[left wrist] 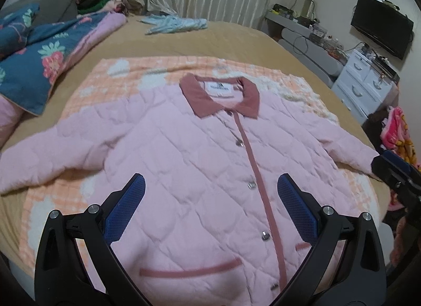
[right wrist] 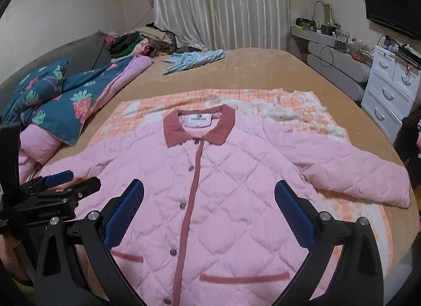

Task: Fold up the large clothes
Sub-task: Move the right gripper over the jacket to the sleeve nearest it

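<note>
Right wrist view: quilt [right wrist: 52, 100] beside spread jacket [right wrist: 210, 187].

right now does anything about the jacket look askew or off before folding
Nothing stands out. The pink quilted jacket lies flat, buttoned, sleeves spread, on the orange checked blanket. Left gripper and right gripper hover open.

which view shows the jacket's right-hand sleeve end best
The right wrist view: the pink jacket lies flat and its right-hand sleeve shows whole, down to the cuff. In the left wrist view that sleeve runs toward the frame edge and its end is hidden behind the other tool.
</note>
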`<state>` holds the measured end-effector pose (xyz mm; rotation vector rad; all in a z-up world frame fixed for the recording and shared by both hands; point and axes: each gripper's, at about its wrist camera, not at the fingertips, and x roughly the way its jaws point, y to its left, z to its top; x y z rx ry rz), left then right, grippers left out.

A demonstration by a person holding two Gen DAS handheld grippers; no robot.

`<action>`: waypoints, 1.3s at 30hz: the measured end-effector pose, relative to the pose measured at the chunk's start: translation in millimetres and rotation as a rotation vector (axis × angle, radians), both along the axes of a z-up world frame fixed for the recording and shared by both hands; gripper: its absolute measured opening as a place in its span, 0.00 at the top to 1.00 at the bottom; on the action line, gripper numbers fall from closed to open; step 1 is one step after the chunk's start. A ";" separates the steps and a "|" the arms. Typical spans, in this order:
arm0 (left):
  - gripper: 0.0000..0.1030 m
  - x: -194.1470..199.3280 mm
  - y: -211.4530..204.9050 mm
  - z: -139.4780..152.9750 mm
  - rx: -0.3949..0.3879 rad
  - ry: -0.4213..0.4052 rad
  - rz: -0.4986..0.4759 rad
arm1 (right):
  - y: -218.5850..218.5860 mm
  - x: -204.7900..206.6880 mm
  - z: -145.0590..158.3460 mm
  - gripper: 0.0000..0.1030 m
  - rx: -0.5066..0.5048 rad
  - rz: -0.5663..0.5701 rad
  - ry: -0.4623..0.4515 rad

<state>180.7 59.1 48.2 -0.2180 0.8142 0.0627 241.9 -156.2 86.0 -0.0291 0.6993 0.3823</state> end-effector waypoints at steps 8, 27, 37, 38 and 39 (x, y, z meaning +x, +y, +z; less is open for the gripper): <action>0.09 34.1 5.6 4.3 -0.043 -0.001 -0.003 | -10.0 37.7 13.2 0.04 0.024 -0.080 -0.049; 0.09 98.0 -3.7 -16.5 -0.001 0.022 0.005 | -89.6 131.8 -30.9 0.04 0.051 -0.349 0.024; 0.09 126.1 -24.2 -38.5 -0.004 0.066 -0.010 | -167.9 152.4 -60.6 0.04 0.116 -0.525 0.097; 0.09 129.0 -27.5 -41.5 -0.008 0.075 -0.016 | -177.8 153.3 -63.6 0.04 0.123 -0.551 0.101; 0.09 132.4 -31.5 -45.1 -0.014 0.084 -0.023 | -185.4 154.0 -66.0 0.04 0.129 -0.568 0.103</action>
